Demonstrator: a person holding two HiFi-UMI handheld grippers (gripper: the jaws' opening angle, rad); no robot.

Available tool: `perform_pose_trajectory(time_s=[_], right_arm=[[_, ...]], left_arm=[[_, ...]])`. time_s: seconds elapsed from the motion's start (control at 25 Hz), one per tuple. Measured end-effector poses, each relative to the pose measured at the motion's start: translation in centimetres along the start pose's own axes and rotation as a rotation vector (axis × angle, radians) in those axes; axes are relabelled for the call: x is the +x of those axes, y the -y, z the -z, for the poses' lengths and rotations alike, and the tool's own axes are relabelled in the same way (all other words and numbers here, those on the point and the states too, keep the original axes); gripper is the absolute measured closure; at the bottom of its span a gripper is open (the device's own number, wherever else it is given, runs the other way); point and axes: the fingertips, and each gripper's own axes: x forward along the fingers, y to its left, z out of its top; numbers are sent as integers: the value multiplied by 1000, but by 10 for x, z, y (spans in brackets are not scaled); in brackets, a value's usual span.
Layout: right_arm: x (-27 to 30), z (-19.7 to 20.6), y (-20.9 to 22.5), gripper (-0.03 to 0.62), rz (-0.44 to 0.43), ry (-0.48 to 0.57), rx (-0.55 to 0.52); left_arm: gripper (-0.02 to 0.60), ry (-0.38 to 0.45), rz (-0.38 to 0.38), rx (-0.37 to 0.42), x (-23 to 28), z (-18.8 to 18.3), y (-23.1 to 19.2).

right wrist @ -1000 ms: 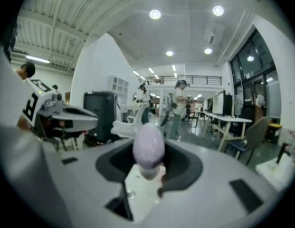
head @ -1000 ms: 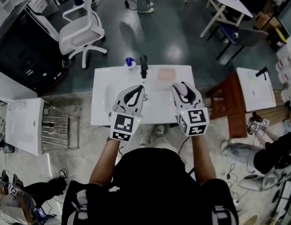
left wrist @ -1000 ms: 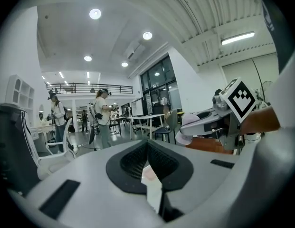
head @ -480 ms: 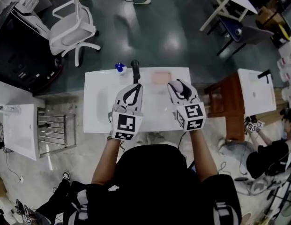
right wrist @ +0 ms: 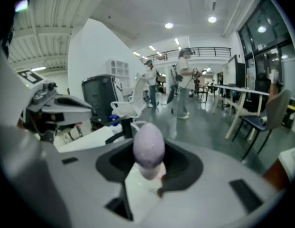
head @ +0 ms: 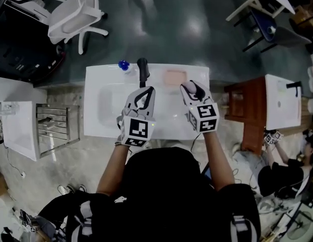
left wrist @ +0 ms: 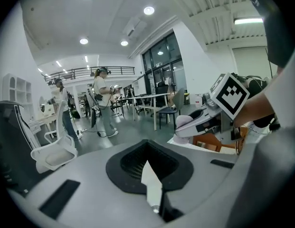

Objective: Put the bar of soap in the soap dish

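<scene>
- Both grippers have come forward over the sink (head: 107, 116) since the earlier frame, toward its back ledge. The head view has shifted with them, so the white chair (head: 75, 11) now sits at the top left corner.
- Right gripper (head: 194, 89) is clamped on the bar of soap (right wrist: 148, 147). The lavender oval stands up between the jaws and pokes out past the tips. It's held by the lower part, probably so the free end can go into the dish first.
- Soap dish (head: 175, 77) is the pinkish tray on the back ledge, just right of the black faucet (head: 142, 70). It looks empty, and the soap is near it but not over it yet: the dish lies ahead and slightly left of the right gripper's tips.
- Left gripper (head: 149, 91) has its jaws closed together with nothing between them. It hovers over the basin just in front of the faucet, idle. My read is that it's only along for the ride, since this is a one-handed job.
- Blue-capped bottle (head: 123, 64) sits on the ledge left of the faucet, well clear of the path.
- Stage: carry phase, placement not done.
- Next: shift the right gripper forward and a bit left, lower it and let go.
- Risk: the rounded bar may slip or roll off the shallow dish if let go early.
</scene>
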Motion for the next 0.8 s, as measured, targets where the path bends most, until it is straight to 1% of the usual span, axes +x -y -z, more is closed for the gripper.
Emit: perform_pose_trajectory(time_s=[0.28, 0.44, 0.68, 0.8], right_arm=[[49, 46, 14, 419, -40, -112, 47], [77, 63, 20, 419, -66, -154, 80], [113, 72, 31, 418, -95, -163, 159], [123, 74, 32, 418, -119, -163, 236]], left_arm=[[560, -93, 3, -1, 19, 32, 15], [561, -136, -5, 5, 29, 47, 18], [560, -155, -18, 22, 43, 55, 19], [560, -175, -32, 15, 43, 59, 19]])
